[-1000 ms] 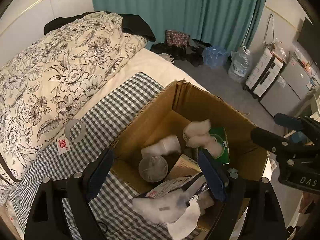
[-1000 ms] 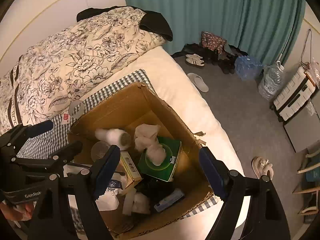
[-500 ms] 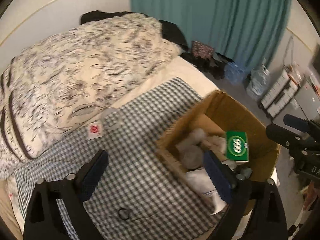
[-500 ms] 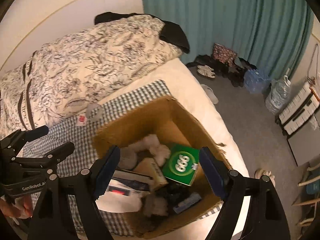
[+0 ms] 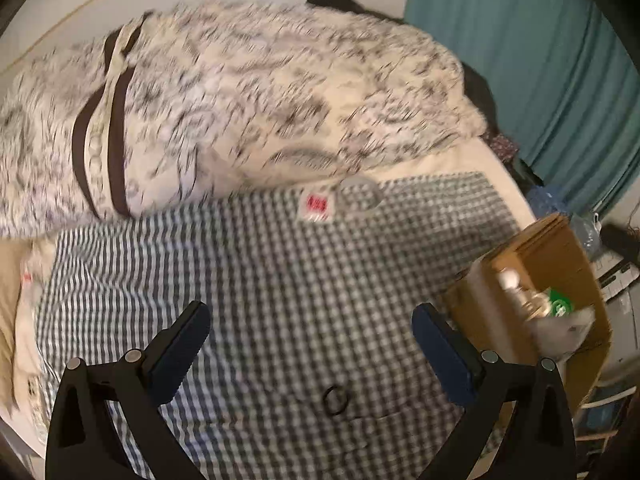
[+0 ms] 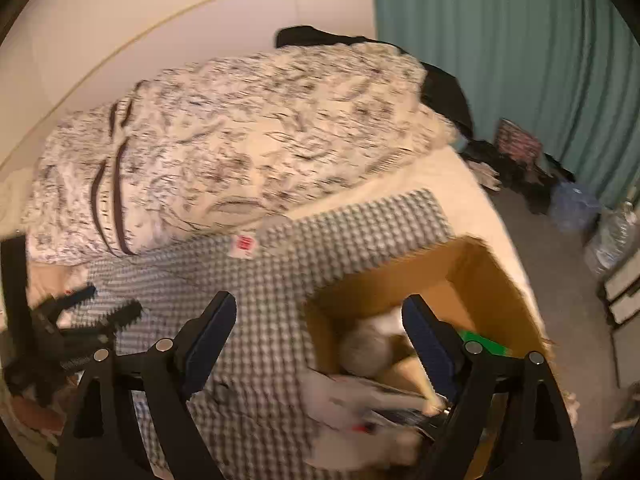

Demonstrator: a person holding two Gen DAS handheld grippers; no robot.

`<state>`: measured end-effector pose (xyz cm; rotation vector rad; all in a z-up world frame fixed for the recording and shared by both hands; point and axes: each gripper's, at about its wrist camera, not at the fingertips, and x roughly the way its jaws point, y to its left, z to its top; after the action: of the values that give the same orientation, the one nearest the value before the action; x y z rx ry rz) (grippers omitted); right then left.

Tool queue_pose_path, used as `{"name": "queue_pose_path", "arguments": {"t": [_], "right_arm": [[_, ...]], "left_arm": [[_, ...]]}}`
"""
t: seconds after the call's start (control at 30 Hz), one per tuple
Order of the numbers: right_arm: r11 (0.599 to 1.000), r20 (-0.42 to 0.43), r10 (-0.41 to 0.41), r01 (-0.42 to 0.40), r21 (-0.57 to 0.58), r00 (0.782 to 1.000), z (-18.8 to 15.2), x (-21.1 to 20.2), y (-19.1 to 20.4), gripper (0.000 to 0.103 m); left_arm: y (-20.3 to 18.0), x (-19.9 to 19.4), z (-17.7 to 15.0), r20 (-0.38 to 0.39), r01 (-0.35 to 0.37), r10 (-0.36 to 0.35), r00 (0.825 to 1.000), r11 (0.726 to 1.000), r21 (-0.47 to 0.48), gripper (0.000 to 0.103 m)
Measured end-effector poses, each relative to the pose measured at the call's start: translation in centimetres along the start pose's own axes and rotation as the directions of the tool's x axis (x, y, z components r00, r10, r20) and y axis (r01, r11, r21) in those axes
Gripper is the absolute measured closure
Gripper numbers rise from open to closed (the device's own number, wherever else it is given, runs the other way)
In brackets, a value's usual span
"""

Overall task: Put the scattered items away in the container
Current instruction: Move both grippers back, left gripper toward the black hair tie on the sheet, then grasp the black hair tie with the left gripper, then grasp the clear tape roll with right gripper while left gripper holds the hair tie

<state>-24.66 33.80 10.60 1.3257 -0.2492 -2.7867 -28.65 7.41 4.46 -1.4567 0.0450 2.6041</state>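
The open cardboard box (image 5: 472, 292) holds tissues, a green pack and other items; it stands on the checkered blanket (image 5: 280, 280). Loose on the blanket lie a small black ring (image 5: 334, 400), a red-and-white packet (image 5: 316, 205) and a grey tape ring (image 5: 360, 196). My left gripper (image 5: 310, 332) hovers over the blanket left of the box, just beyond the black ring, its jaws opening with nothing between them. My right gripper (image 6: 320, 320) hangs over the left wall of the box (image 6: 460, 264), its jaws opening and empty. The left gripper (image 6: 104, 308) also shows at the left of the right wrist view.
A floral duvet (image 5: 240, 100) is heaped behind the blanket. The bed's edge drops to grey floor (image 6: 560, 280) on the right, with shoes, bags and water bottles (image 6: 616, 236) by a teal curtain (image 6: 500, 60). Both views are motion-blurred.
Both grippers swung left, away from above the box. The left one now hangs over the blanket with the box at its right edge. The right one sits over the box's left wall.
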Motion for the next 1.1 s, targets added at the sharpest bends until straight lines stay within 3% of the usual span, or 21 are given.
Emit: {"name": "queue_pose_path", "arguments": {"t": [0.13, 0.4, 0.6, 0.7, 0.73, 0.77, 0.8, 0.9, 1.1], "right_arm": [[0.998, -0.010, 0.058, -0.059, -0.017, 0.998, -0.4, 3.0, 2.4, 0.018], [0.997, -0.117, 0.051, -0.057, -0.054, 0.992, -1.1, 9.4, 4.6, 0.018], [0.997, -0.156, 0.023, -0.035, -0.071, 0.988, -1.3, 11.8, 4.4, 0.018], [0.996, -0.175, 0.010, -0.027, -0.090, 0.985, -1.5, 12.8, 4.5, 0.018], [0.995, -0.181, 0.007, -0.025, -0.097, 0.983, -1.4, 13.1, 4.5, 0.018], [0.994, -0.191, -0.001, -0.019, -0.104, 0.982, -1.5, 13.6, 4.4, 0.018], [0.994, -0.197, -0.005, -0.016, -0.106, 0.980, -1.5, 13.7, 4.4, 0.018], [0.994, -0.206, -0.008, -0.014, -0.106, 0.979, -1.2, 14.3, 4.2, 0.018], [0.995, -0.201, 0.016, -0.036, -0.096, 0.979, 0.5, 16.3, 5.4, 0.018]], "left_arm": [[1.1, 3.3, -3.6, -0.065, 0.034, -0.035, 0.997, 0.999, -0.013, 0.000], [-0.7, 9.8, -9.4, -0.172, 0.090, -0.088, 0.981, 0.996, 0.005, 0.000], [-2.1, 14.3, -13.0, -0.240, 0.009, -0.012, 0.971, 1.000, -0.015, 0.001], [-2.0, 16.5, -14.2, -0.280, -0.035, 0.027, 0.960, 0.999, -0.021, 0.024], [-1.9, 16.6, -14.4, -0.262, -0.033, 0.028, 0.965, 0.999, -0.017, 0.025], [-1.8, 16.2, -14.5, -0.232, -0.030, 0.025, 0.972, 0.999, -0.017, 0.039], [-1.7, 15.8, -14.4, -0.212, -0.028, 0.024, 0.977, 0.999, -0.015, 0.065], [-0.4, 14.8, -13.6, -0.204, 0.016, -0.021, 0.979, 0.999, -0.030, 0.094], [5.1, 13.0, -10.4, -0.140, -0.075, 0.062, 0.988, 0.993, -0.089, 0.094]]}}
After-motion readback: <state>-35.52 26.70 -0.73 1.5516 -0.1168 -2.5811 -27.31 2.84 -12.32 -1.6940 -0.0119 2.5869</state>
